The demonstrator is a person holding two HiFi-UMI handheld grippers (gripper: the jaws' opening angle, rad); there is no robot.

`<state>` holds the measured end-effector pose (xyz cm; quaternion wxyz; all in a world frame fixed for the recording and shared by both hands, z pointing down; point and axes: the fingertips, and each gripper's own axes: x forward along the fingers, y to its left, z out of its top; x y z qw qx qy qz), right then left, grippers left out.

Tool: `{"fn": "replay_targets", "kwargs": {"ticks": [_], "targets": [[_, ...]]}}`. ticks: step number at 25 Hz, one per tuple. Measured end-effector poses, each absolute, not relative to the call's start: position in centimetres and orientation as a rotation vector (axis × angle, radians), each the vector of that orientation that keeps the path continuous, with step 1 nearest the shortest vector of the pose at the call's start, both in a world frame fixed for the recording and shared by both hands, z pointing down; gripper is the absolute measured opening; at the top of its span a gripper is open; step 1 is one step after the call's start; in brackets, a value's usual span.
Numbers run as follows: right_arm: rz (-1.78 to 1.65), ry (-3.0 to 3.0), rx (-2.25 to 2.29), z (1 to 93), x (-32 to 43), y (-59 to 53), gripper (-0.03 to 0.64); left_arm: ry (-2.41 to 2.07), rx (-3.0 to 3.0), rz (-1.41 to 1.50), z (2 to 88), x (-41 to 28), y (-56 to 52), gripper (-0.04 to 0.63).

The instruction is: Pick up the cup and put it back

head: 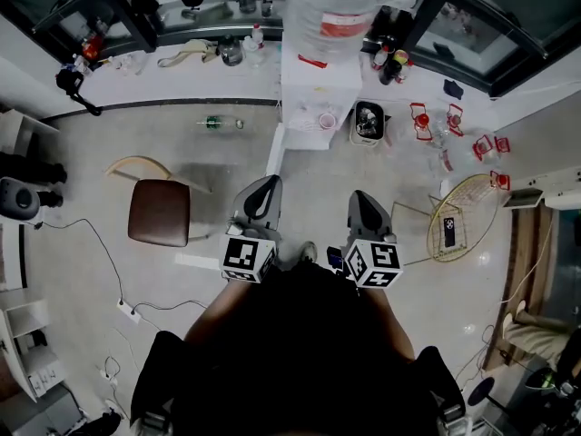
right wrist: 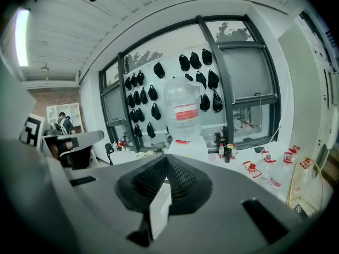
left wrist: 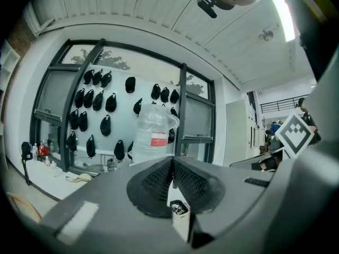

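Observation:
A small pale cup [head: 327,121] stands on the ledge of the white water dispenser [head: 313,84], under the big clear bottle [head: 336,7]. My left gripper [head: 260,198] and right gripper [head: 369,211] are held side by side close to the body, well short of the dispenser, both pointing toward it. In the left gripper view the left gripper [left wrist: 172,166] is shut with nothing between its pads. In the right gripper view the right gripper [right wrist: 167,164] is shut and empty too. The bottle [left wrist: 153,134] [right wrist: 184,112] rises beyond the jaws in both gripper views, which hide the cup.
A brown stool [head: 159,212] stands on the floor at the left. A black bin [head: 368,122] sits right of the dispenser, with red-capped bottles [head: 422,121] beyond it. A yellow wire table [head: 463,216] is at the right, and a green bottle [head: 214,123] lies on the floor.

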<state>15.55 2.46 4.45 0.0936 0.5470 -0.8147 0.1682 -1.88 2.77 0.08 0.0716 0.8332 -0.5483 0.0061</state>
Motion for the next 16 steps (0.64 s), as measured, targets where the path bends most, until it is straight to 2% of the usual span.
{"fn": "replay_targets", "kwargs": {"ticks": [16], "targets": [[0.51,-2.407,1.632,4.6,14.5,3.4,-0.006,-1.645,2.508,0.019,0.5,-3.0,3.3,0.009]]}}
